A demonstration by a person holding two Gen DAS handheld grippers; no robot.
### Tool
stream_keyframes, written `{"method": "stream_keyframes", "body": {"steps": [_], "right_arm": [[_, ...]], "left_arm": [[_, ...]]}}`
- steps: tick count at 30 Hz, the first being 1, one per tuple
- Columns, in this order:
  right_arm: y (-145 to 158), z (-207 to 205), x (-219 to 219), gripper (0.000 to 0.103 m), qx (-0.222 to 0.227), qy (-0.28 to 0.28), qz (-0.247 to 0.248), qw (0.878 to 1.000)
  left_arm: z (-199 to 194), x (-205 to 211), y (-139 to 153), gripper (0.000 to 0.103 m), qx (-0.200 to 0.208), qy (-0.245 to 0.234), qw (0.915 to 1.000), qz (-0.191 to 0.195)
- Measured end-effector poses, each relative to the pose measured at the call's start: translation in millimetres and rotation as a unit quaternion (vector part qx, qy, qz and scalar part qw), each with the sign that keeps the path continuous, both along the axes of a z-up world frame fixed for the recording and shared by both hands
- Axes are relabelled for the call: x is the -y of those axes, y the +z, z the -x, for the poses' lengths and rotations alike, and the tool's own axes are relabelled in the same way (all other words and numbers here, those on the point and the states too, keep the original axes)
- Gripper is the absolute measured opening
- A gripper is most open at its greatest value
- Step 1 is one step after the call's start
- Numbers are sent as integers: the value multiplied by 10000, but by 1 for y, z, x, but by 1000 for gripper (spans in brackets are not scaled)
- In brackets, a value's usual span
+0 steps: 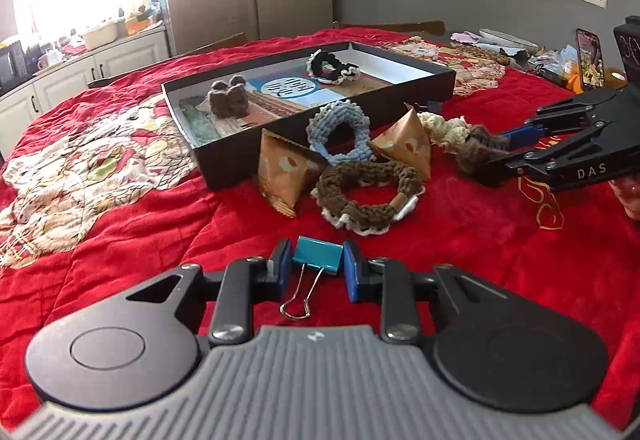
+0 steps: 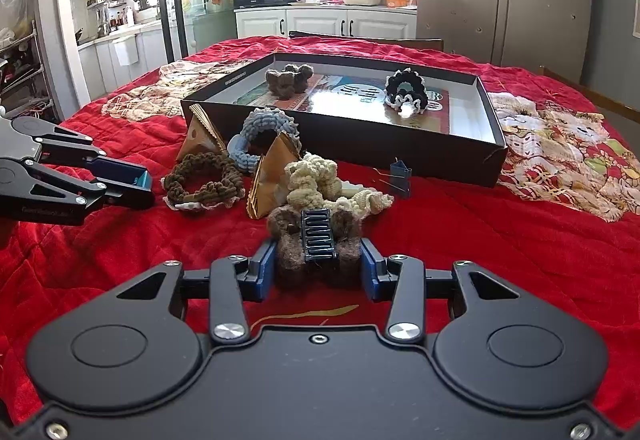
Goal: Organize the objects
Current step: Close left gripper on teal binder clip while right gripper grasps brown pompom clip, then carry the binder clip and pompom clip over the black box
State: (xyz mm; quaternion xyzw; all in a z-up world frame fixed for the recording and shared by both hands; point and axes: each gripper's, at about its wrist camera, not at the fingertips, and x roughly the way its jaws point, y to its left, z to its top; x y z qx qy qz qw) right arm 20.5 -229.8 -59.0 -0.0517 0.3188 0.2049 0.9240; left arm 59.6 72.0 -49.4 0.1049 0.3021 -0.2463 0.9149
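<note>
My left gripper [image 1: 317,263] is shut on a teal binder clip [image 1: 318,254], whose wire handle points back toward the camera. It shows again at the left of the right wrist view as the left gripper [image 2: 146,186]. My right gripper [image 2: 318,272] is shut on a brown fuzzy hair claw [image 2: 316,240] with a dark blue toothed spine, low over the red quilt [image 2: 480,260]. The left wrist view also shows the right gripper [image 1: 486,152], at the right. A black shallow box [image 1: 240,156] holds another brown fuzzy claw [image 1: 230,100] and a black-and-white scrunchie [image 1: 332,68].
In front of the box lie a blue scrunchie [image 1: 338,132], a brown scrunchie [image 1: 368,196], a cream scrunchie [image 2: 312,180], two kraft paper triangular packets [image 1: 282,172] and a dark blue binder clip [image 2: 400,176]. A phone [image 1: 588,58] and clutter stand at the far right.
</note>
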Motion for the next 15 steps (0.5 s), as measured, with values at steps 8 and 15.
{"method": "stream_keyframes", "body": {"steps": [8,15], "right_arm": [[9,5,0,39,193,40,-58,9998],[29,6,0,38,488,97,-66,9987]], "left_arm": [[0,2,16,31,160,35,9998,134],[-13,16,38,31,309,17,9991,278]]}}
